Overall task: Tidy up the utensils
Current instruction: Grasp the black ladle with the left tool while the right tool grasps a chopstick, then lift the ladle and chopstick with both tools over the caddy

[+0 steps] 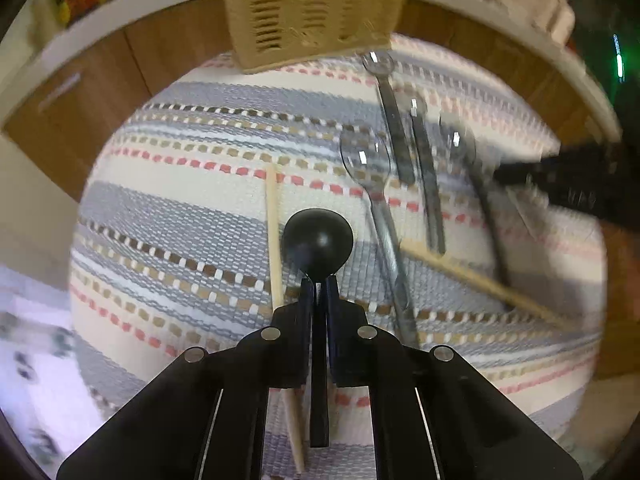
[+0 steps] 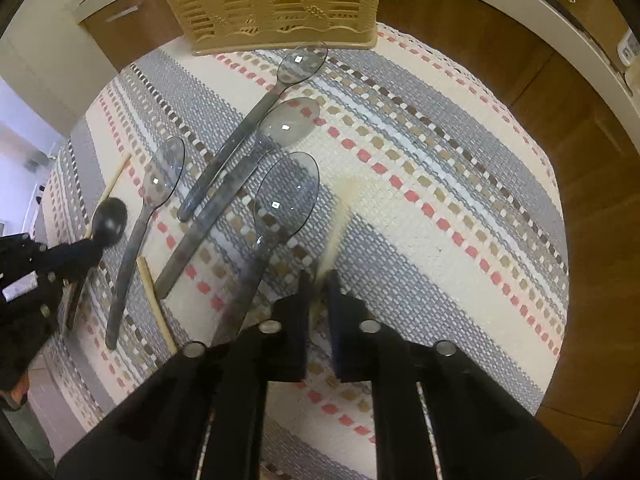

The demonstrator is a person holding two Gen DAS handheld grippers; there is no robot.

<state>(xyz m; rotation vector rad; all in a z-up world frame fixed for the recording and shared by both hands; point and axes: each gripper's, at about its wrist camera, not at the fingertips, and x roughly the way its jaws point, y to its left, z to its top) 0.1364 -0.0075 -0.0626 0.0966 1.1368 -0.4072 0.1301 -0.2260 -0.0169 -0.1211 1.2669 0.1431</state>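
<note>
Pinching a black spoon point(image 1: 318, 246) by its handle, the left gripper point(image 1: 319, 284) has its 2 fingers pressed close on either side of the thin stem, the round bowl sticking out ahead of the tips and the handle end running back between the arms. The spoon sits above a striped woven mat point(image 1: 180, 200). Just to its left a wooden chopstick point(image 1: 274, 232) lies on the mat.

The right gripper point(image 2: 319, 280) is likewise nearly closed, its fingers clamped on a pale wooden chopstick point(image 2: 340, 224) that points forward and is blurred along its length.

On the mat in the right wrist view lie 4 clear grey plastic spoons: 1 large spoon point(image 2: 276, 216) just left of the right gripper, 2 more point(image 2: 256, 152) crossing closely beside each other toward the basket, and 1 point(image 2: 148, 216) nearer the left gripper. Another chopstick point(image 2: 156, 300) lies between them.

A beige slotted plastic basket point(image 2: 272, 4) stands at the far edge of the mat, with wooden cabinet fronts point(image 2: 480, 32) behind.
</note>
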